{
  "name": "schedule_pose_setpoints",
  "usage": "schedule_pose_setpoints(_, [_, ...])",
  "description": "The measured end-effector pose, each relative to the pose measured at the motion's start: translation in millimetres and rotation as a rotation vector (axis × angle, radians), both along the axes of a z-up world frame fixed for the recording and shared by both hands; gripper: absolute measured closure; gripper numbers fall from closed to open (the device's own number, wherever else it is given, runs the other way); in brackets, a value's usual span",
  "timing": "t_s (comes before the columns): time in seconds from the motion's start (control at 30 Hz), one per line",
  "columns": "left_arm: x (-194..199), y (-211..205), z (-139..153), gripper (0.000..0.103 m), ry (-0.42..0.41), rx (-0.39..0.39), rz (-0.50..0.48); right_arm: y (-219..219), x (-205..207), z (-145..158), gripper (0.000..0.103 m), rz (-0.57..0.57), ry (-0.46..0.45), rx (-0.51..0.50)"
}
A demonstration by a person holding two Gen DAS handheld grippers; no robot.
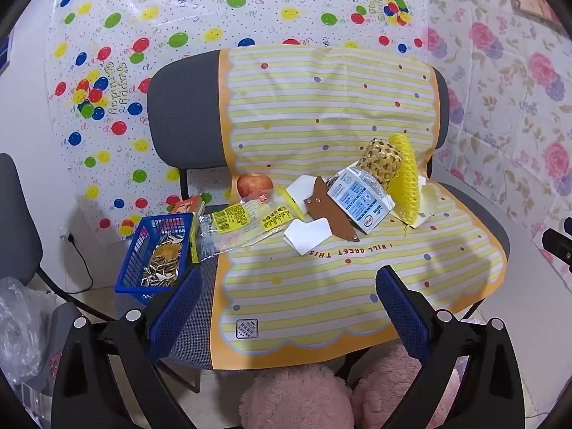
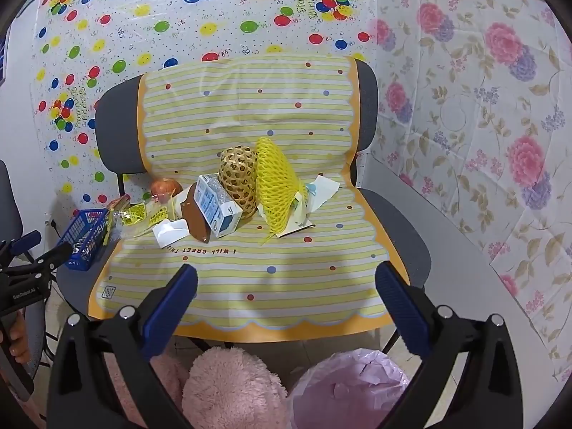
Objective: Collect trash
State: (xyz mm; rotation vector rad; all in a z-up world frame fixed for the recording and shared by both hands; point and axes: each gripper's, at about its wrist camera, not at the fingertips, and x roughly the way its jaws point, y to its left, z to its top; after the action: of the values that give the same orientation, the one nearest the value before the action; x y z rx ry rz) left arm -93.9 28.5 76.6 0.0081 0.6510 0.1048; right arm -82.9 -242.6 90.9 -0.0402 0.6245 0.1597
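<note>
A grey chair draped with a yellow striped sheet (image 1: 321,279) (image 2: 286,279) carries a heap of litter at the back of the seat. In it are a crushed milk carton (image 1: 359,198) (image 2: 217,207), a yellow foam net (image 1: 402,178) (image 2: 277,189), folded white paper (image 1: 307,236) (image 2: 169,232), a brown leather piece (image 1: 327,203) (image 2: 195,220) and yellow clear wrappers (image 1: 239,220) (image 2: 137,214). My left gripper (image 1: 287,307) hangs open over the seat's front, nothing between its fingers. My right gripper (image 2: 286,302) is open too, short of the heap. A pink bag-lined bin (image 2: 348,389) is below the right gripper.
A blue basket (image 1: 153,254) (image 2: 85,236) of seed shells sits at the seat's left edge. An apple (image 1: 254,186) (image 2: 164,186) and a golden woven ball (image 1: 382,161) (image 2: 238,175) lie among the litter. Pink fluffy slippers (image 1: 304,397) (image 2: 228,389) are below. Patterned sheets cover the walls.
</note>
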Motion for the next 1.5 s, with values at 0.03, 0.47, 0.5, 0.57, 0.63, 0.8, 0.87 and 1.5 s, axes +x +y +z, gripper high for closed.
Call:
schedule_pose_setpoints(0.03, [0.1, 1.0, 0.0, 0.007, 0.0, 0.001, 0.001, 0.3, 0.1, -0.3, 0.006, 0.002, 0.001, 0.002])
schedule_pose_setpoints(0.47, [0.5, 3.8, -0.9, 0.007, -0.001, 0.001, 0.004, 0.8, 0.4, -0.3, 0.006, 0.005, 0.004, 0.013])
schedule_pose_setpoints(0.5, [0.3, 3.2, -0.8, 0.007, -0.001, 0.0, 0.004, 0.8, 0.0, -0.2, 0.006, 0.004, 0.003, 0.013])
schedule_pose_setpoints(0.57, [0.4, 3.3, -1.0, 0.007, 0.0, 0.001, 0.004, 1.0, -0.5, -0.5, 0.006, 0.004, 0.004, 0.015])
schedule_pose_setpoints(0.63, [0.7, 4.5, -1.4, 0.007, 0.0, 0.001, 0.004, 1.9, -1.1, -1.0, 0.006, 0.004, 0.004, 0.015])
schedule_pose_setpoints(0.8, [0.2, 5.0, -2.0, 0.007, 0.0, 0.0, 0.004, 4.0, -1.0, -1.0, 0.006, 0.007, 0.009, 0.018])
schedule_pose_setpoints(0.87, [0.3, 5.6, -2.2, 0.007, -0.001, -0.001, 0.005, 2.7, 0.6, -2.4, 0.006, 0.007, 0.006, 0.017])
schedule_pose_setpoints(1.5, [0.2, 6.0, -2.1, 0.007, -0.001, -0.001, 0.002, 3.5, 1.6, -3.9, 0.006, 0.007, 0.003, 0.012])
